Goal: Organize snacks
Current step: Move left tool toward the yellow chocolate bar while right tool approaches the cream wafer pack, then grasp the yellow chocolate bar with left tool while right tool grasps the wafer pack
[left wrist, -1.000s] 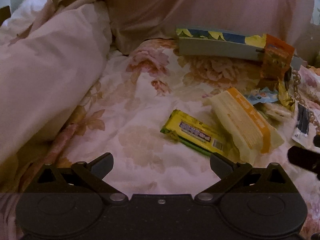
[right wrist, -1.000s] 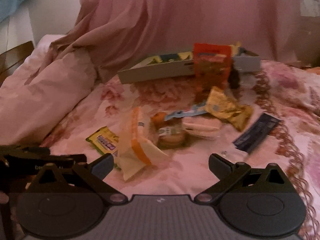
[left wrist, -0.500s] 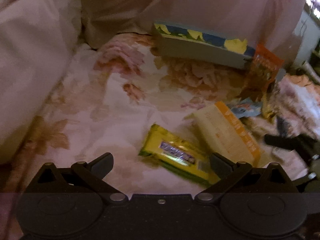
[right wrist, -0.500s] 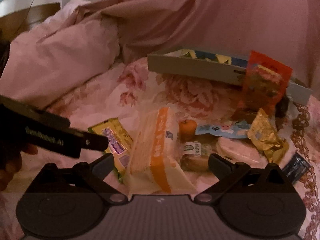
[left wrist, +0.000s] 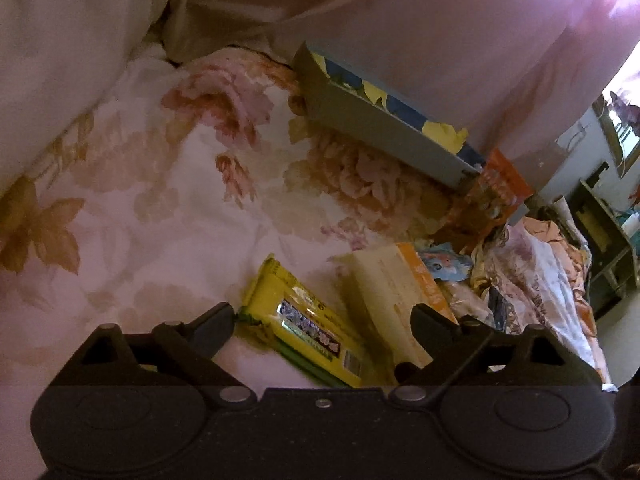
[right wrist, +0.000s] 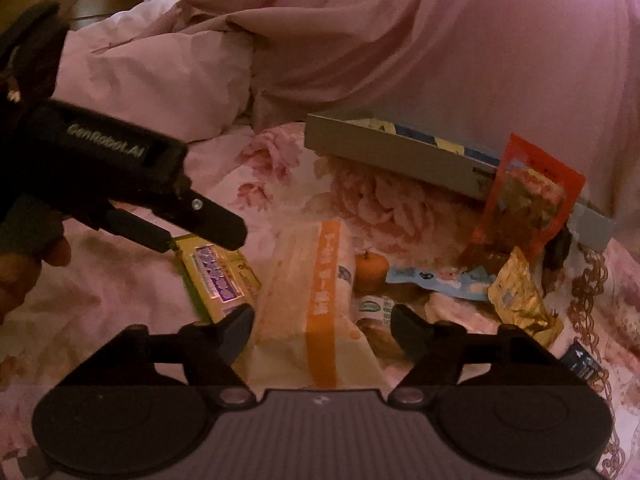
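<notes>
A yellow snack bar [left wrist: 304, 328] lies on the flowered bedspread between the fingers of my left gripper [left wrist: 322, 326], whose jaws are closing a little and do not press on it. Beside it lies a cream pack with an orange band [right wrist: 316, 300]. My right gripper [right wrist: 322, 328] straddles that pack with its jaws closing, the pads still apart from it. The left gripper [right wrist: 200, 238] also shows in the right wrist view, over the yellow bar [right wrist: 216, 276]. A grey open box [right wrist: 400, 152] stands at the back.
An orange-red pouch [right wrist: 528, 200] leans on the box. A small orange fruit [right wrist: 372, 266], a blue packet [right wrist: 440, 280], a gold wrapper [right wrist: 516, 296] and a dark packet [right wrist: 580, 360] lie to the right. A bunched pink duvet [right wrist: 168, 76] fills the left and back.
Both grippers have come down and closer to the snacks and have rolled. The right jaws have narrowed around the cream pack. The yellow bar now lies between the left fingers.
</notes>
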A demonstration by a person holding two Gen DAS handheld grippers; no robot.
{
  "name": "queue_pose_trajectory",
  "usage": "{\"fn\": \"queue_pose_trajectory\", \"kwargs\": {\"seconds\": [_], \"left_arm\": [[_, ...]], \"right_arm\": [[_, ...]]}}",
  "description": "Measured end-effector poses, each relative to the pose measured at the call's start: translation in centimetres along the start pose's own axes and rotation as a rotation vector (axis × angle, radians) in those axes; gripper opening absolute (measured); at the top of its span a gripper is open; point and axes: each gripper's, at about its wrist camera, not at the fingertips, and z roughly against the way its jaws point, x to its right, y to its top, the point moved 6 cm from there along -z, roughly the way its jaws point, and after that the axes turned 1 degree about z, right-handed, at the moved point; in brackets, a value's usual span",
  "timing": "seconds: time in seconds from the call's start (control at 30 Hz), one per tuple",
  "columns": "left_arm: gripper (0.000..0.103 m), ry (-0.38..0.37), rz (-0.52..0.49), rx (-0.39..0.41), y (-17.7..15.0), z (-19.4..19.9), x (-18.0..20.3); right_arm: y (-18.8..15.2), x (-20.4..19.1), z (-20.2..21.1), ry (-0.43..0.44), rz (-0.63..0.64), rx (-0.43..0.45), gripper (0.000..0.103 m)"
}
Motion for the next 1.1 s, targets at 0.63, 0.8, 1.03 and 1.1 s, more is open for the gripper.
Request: {"fn": "queue_pose_trajectory", "kwargs": {"seconds": [0.63, 0.8, 1.03, 1.1], "left_arm": [[0.044, -0.127, 0.078, 0.033, -0.9, -2.0, 0.5], [0.043, -0.041, 0.11, 0.011, -1.0, -3.6, 0.5], [0.035, -0.013, 0.179, 0.015, -0.6, -4.1, 0.0], [0.027, 0.005, 0.184, 0.012, -0.4, -4.3, -0.1]], "right_arm": [[-0.7, 1.7, 1.5, 0.008, -0.154, -0.009, 0.061], [-0.8, 0.9, 1.6, -0.037, -0.07, -0.007, 0.062], [-0.7, 0.1, 0.2, -0.071, 0.035, -0.007, 0.067], [-0.8, 0.1, -0.2, -0.083, 0.052, -0.02, 0.073]]}}
